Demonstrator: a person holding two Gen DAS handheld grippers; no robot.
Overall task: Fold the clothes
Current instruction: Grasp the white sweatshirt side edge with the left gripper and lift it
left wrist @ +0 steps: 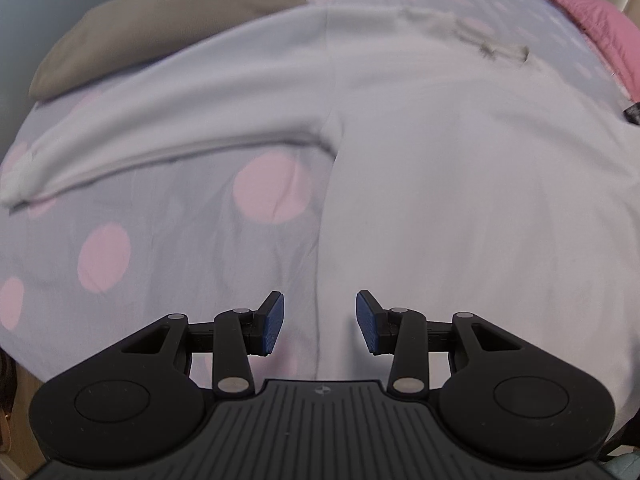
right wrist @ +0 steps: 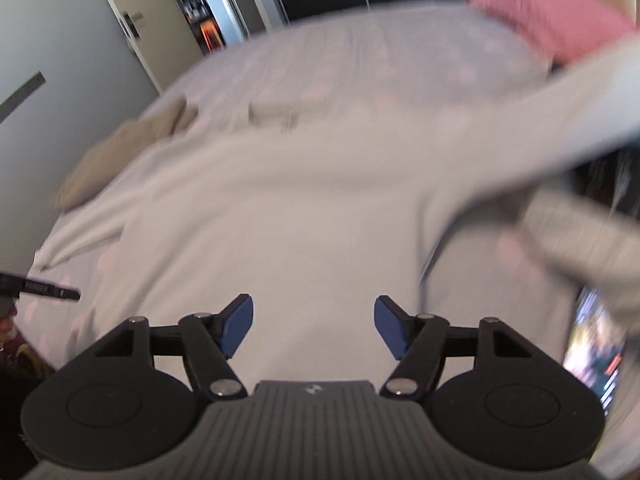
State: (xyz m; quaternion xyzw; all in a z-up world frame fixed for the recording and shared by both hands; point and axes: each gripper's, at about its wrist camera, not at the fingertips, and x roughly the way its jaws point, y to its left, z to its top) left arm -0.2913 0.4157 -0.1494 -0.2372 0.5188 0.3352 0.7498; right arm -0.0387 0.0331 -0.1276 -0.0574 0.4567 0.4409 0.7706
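Presently, white long-sleeved shirt (left wrist: pixel 440 152) laid flat on bed (left wrist: pixel 160 260), unfolded; left gripper (left wrist: pixel 320 320) and right gripper (right wrist: pixel 314 326) fingers spread, nothing held.

We count one pale sweatshirt (left wrist: pixel 440 160), one taupe garment (left wrist: pixel 160 28) at eleven o'clock, one pink pillow (left wrist: pixel 592 20) at one o'clock.

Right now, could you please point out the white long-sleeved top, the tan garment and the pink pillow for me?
white long-sleeved top (left wrist: pixel 460 184): left wrist view, on the flat body panel.
tan garment (left wrist: pixel 168 24): left wrist view, on the middle of its folded bulk.
pink pillow (right wrist: pixel 552 20): right wrist view, on its upper face.
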